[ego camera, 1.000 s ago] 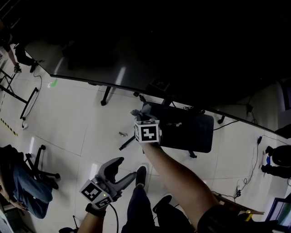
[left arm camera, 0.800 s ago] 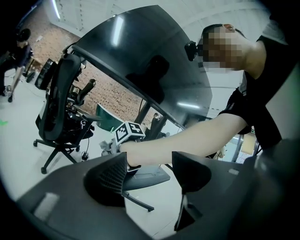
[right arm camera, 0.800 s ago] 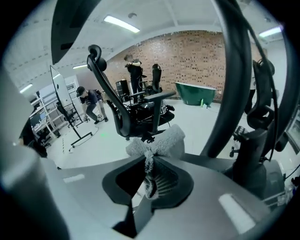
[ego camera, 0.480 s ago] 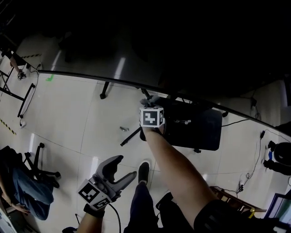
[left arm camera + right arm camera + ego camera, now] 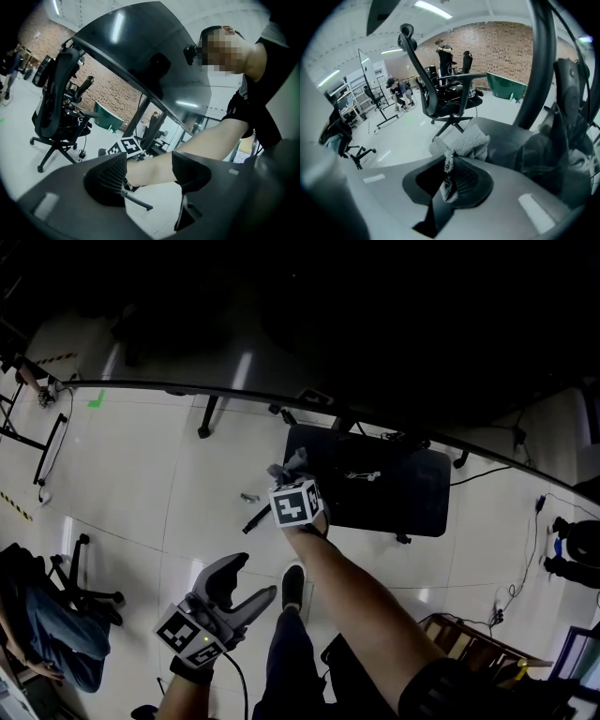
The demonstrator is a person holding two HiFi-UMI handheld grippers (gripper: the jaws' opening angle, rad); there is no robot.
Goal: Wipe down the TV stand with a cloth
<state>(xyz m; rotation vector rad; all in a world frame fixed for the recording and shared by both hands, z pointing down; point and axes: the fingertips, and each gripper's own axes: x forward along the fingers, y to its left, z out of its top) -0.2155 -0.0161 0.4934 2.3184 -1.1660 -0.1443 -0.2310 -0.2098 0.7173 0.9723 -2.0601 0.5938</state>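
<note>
The TV stand's black base shelf (image 5: 375,491) lies on the pale floor under the big dark screen (image 5: 356,324). My right gripper (image 5: 289,480) is at the shelf's near left corner, shut on a grey cloth (image 5: 292,463) that sticks out past its marker cube (image 5: 297,505). In the right gripper view the cloth (image 5: 464,143) is pinched between the jaws of the right gripper (image 5: 452,176), bunched over the grey shelf (image 5: 511,138) beside the stand's dark post (image 5: 536,70). My left gripper (image 5: 248,583) hangs open low near my legs; the left gripper (image 5: 150,173) holds nothing.
An office chair (image 5: 80,579) and a seated person (image 5: 42,629) are at the left. Cables (image 5: 520,568) trail across the floor on the right, by a wooden piece (image 5: 473,645). A black office chair (image 5: 440,93) stands just beyond the shelf, with people further back.
My right gripper pushed the cloth up along the shelf's left edge, then drew back toward me to the near left corner. The left gripper stayed open and nearly still.
</note>
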